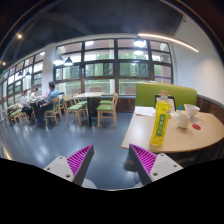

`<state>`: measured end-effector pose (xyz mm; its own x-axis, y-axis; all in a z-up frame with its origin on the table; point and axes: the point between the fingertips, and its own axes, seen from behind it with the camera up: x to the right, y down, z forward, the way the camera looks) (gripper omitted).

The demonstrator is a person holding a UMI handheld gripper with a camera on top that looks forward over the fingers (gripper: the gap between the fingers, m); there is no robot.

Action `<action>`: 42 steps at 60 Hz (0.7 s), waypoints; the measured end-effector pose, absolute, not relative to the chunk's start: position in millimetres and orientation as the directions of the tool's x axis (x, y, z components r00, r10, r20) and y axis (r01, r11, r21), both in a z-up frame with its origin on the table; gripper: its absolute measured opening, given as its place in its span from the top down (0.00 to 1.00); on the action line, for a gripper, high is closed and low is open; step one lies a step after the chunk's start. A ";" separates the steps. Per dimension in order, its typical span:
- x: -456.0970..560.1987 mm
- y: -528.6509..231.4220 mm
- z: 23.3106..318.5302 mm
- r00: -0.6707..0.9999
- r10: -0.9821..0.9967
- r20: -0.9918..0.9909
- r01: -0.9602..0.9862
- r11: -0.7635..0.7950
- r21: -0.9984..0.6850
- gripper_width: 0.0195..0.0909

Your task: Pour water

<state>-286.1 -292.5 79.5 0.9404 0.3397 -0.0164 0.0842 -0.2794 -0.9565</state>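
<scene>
1. Hanging open and empty, the tongs [110,165] sit short of the desk [195,138], pink pads [72,163] well apart; nothing is gripped yet.
2. Beyond the right finger stands a tall yellow-green bottle [161,122], with a white cup [190,116] near it; any approach from this far off could drift, so a finger may nudge the bottle over.
3. A grasp too high or off-centre might let it tip; the pour could then miss the cup and wet the desk.
4. People seated at far tables [40,100] pose no risk.
</scene>
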 end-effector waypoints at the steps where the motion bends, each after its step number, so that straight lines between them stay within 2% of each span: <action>1: -285.2 -292.4 79.8 0.941 0.337 -0.017 0.082 -0.279 -0.957 0.14; 13: -246.5 -282.6 80.5 0.960 0.279 -0.020 0.060 -0.272 -0.960 0.14; 23: -204.5 -233.6 80.9 0.966 0.258 -0.009 0.045 -0.201 -0.979 0.14; 34: -153.3 -164.0 94.4 0.990 0.128 0.060 0.073 -0.099 -0.992 0.14; 42: -141.9 -115.6 92.0 0.996 0.077 0.055 0.062 -0.091 -0.994 0.14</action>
<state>-141.9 -115.6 92.0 0.9955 0.0773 0.0546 0.0616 -0.0913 -0.9939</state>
